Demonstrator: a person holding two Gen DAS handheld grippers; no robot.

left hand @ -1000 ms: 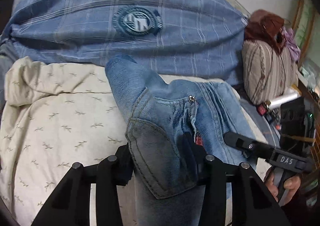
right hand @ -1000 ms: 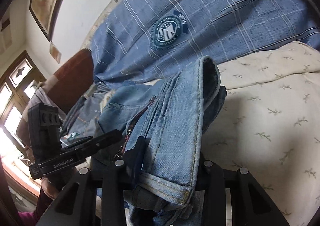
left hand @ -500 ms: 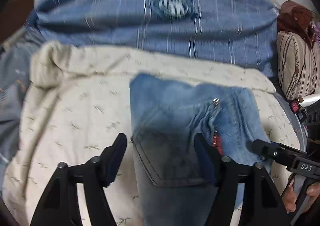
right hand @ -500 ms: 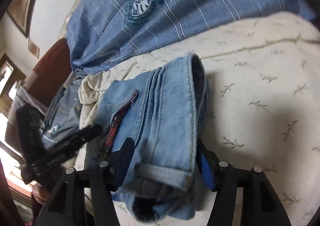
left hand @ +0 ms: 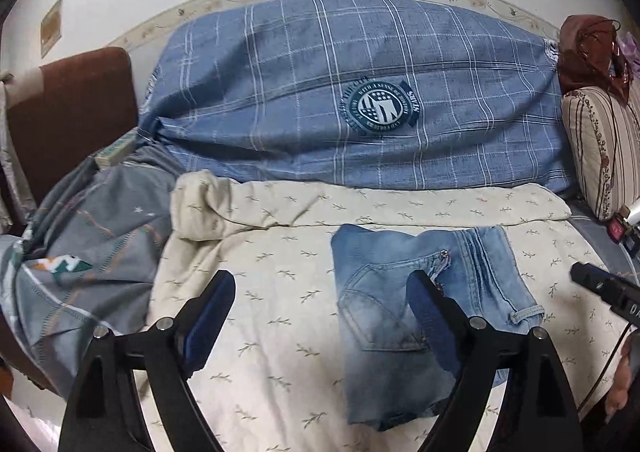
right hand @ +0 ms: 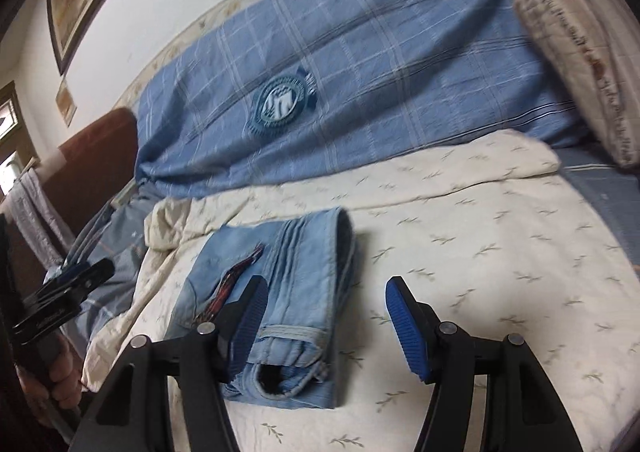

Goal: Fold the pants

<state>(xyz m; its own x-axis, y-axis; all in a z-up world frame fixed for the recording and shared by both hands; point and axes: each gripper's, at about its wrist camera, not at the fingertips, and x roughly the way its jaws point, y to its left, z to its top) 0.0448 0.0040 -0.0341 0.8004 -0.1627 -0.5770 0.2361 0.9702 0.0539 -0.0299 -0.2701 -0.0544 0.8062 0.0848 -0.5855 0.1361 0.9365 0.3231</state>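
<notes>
Left wrist view: folded jeans [left hand: 420,292] released on the bedspread [left hand: 260,292].
Both grippers, left [left hand: 320,316] and right [right hand: 326,316], now spread empty; 1 second ago they pinched denim, so folding looks finished.

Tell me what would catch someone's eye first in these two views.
The folded jeans lie in a compact bundle on the cream leaf-print sheet, with both sets of jaws open and off the denim. Behind them, a big blue plaid pillow with a round crest spans the back against the wall.

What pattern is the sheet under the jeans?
Cream sheet with small olive sprig print; clearest in the left wrist view.
</notes>
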